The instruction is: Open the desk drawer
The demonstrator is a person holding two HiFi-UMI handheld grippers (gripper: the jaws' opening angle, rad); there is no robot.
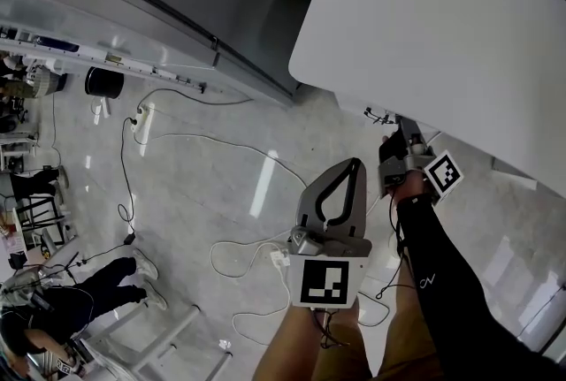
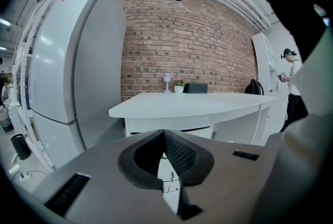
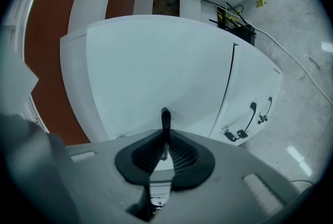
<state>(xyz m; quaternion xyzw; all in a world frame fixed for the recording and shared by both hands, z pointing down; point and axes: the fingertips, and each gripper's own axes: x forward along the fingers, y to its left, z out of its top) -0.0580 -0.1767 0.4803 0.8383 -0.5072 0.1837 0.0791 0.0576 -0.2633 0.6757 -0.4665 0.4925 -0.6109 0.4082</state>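
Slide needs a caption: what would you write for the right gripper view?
Right gripper shut on the black drawer handle of the white desk.

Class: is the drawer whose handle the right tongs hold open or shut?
Shut: drawer front sits flush with the neighbouring panel; right tongs clamp its black handle.

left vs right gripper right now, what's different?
The right gripper has its jaws clamped on the dark handle; the left gripper has its jaws shut on nothing. The right gripper sits at the white desk edge; the left gripper hangs apart from it, over the floor. Shared: both have closed jaws.
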